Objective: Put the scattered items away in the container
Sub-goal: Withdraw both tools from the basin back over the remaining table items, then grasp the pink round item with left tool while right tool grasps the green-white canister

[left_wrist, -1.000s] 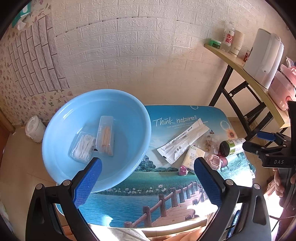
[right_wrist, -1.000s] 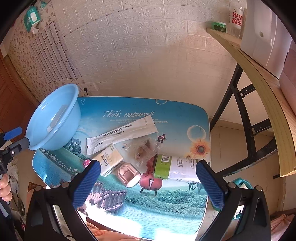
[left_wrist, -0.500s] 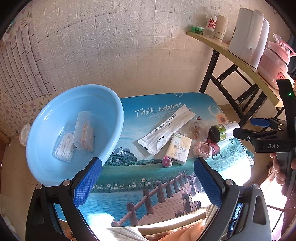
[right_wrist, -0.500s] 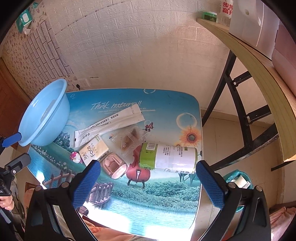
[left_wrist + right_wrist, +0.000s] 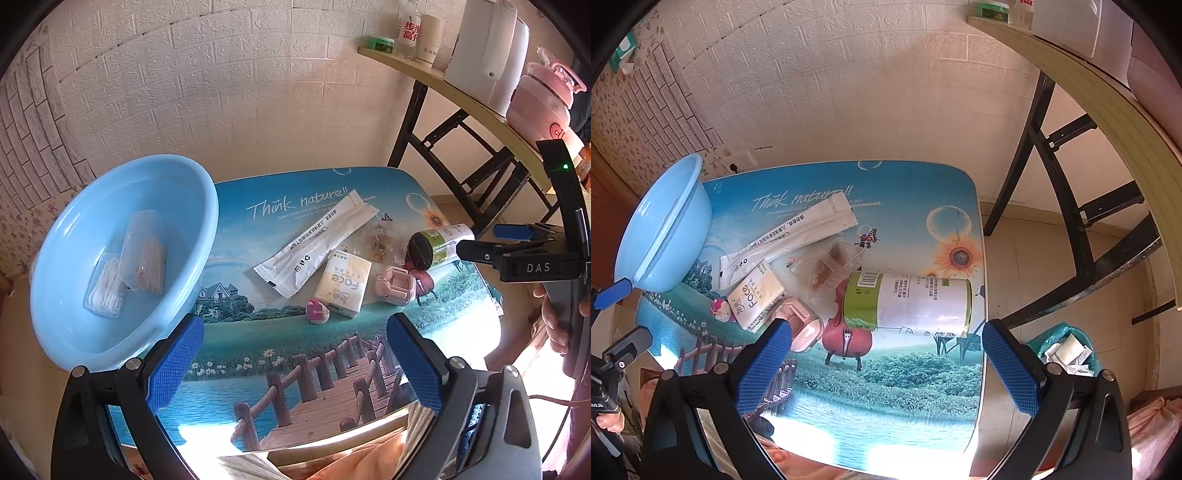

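Two boxes already sitting in blue basin (image 5: pixel 110 229) at table's left edge, w/ right gripper (image 5: pixel 886 354) hovering jaws wide apart over green-labelled can (image 5: pixel 908 302), prob. lining up next grab, left gripper (image 5: pixel 291 354) idling open nr basin.

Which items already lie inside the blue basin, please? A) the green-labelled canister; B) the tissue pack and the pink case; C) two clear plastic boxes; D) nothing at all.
C: the left wrist view shows two clear plastic boxes in the blue basin, while the other items lie on the table.
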`<state>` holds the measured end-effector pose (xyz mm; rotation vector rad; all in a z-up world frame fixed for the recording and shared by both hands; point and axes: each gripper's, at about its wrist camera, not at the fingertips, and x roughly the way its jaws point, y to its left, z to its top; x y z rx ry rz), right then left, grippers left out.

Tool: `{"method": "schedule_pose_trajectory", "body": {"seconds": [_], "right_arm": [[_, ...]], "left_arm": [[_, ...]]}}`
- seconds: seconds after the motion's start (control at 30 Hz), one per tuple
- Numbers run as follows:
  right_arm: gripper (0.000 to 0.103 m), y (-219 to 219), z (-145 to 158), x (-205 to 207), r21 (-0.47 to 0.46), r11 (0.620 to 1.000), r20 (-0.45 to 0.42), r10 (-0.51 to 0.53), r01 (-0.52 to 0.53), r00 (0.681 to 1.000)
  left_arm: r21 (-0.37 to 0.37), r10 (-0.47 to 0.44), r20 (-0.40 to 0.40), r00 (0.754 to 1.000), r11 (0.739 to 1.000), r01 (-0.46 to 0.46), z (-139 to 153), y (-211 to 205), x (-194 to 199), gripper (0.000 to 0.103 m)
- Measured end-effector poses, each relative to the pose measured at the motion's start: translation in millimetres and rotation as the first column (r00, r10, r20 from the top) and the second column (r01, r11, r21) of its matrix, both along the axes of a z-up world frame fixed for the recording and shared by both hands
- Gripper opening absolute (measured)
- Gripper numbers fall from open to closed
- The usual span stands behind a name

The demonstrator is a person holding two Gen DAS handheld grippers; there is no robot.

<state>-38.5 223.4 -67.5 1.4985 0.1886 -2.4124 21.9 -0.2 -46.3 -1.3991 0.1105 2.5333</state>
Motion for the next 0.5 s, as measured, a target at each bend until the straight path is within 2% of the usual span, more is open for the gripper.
{"method": "schedule_pose_trajectory", "body": {"seconds": [0.5], "right_arm": [[0.103,2.7,-14.9,-14.8,-0.026,0.999,0.056,-0.028,0.030,0.998]], "left_arm": [[0.003,-0.058,0.016,0.998,0.998,0.058,-13.2,6.7,-7.5,0.100]]}}
